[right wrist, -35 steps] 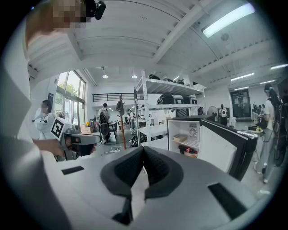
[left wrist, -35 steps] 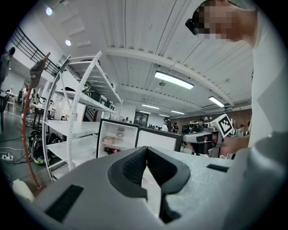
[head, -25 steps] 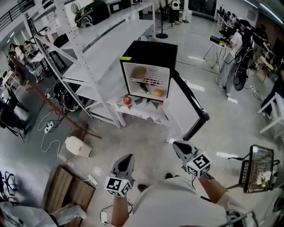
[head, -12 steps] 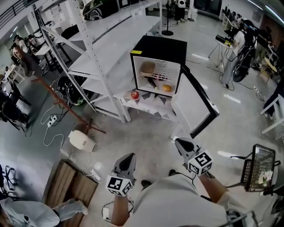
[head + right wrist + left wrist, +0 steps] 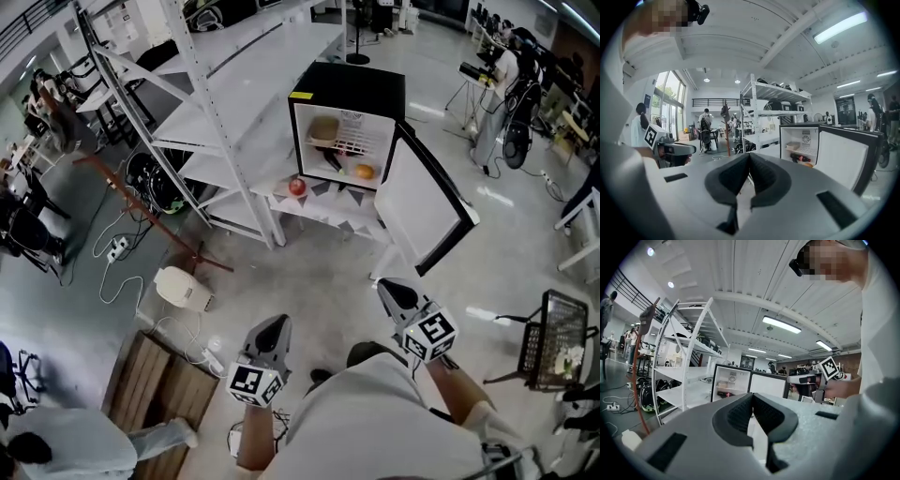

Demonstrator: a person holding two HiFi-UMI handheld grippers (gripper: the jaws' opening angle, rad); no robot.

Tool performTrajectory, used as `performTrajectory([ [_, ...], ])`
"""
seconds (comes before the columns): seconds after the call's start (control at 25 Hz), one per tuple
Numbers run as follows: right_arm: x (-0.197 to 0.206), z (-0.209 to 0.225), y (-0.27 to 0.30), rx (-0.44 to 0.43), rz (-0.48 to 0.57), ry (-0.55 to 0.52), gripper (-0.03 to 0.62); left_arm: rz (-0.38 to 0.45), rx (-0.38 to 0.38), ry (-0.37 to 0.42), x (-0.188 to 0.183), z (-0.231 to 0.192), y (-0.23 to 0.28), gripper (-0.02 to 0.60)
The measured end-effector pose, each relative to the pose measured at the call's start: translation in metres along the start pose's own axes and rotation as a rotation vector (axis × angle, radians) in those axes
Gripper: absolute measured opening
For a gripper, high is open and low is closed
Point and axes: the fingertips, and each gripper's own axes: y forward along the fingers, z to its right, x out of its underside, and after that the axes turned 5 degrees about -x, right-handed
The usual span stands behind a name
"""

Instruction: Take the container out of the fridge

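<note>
A small black fridge (image 5: 349,92) stands on a low white shelf with its door (image 5: 424,204) swung open to the right. On its upper shelf sits a tan container (image 5: 324,128); below it lie a dark bottle (image 5: 332,158) and an orange (image 5: 365,172). Both grippers hover near my body, well short of the fridge. My left gripper (image 5: 274,324) and right gripper (image 5: 389,290) are both shut with nothing in them. The left gripper view has shut jaws (image 5: 752,398) with the fridge (image 5: 730,384) far ahead. In the right gripper view the jaws (image 5: 749,158) are shut and the container (image 5: 792,146) is small.
A red apple (image 5: 297,187) lies on the low shelf left of the fridge. A tall white rack (image 5: 202,112) runs along the left. A white appliance (image 5: 183,287), cables and a wooden crate (image 5: 164,394) sit on the floor at left; a wire basket (image 5: 555,337) is at right.
The view has come nearer to the fridge, which now sits further right and larger. Both grippers stay shut and low in front of me.
</note>
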Motion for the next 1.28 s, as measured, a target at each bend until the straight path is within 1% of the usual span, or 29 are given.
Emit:
performTrajectory([
  [0.32,-0.004,0.009,0.016,0.009,-0.008,0.001,0.006,0.004,-0.003,-0.016,-0.001,-0.017,0.011,0.005],
  [0.6,-0.004,0.029,0.051,-0.035,-0.022,0.012,0.006,-0.011,-0.039,-0.03,-0.001,-0.035,0.036,0.005],
  [0.76,-0.006,0.052,0.074,-0.042,-0.025,0.024,0.006,-0.02,-0.046,-0.036,-0.003,-0.047,0.062,0.005],
  [1.08,-0.018,0.11,0.125,-0.064,-0.034,0.03,0.006,-0.037,-0.062,-0.029,-0.017,-0.076,0.13,0.005],
  [1.28,-0.025,0.149,0.147,-0.073,-0.037,0.018,0.006,-0.048,-0.069,-0.022,-0.024,-0.084,0.175,0.005],
])
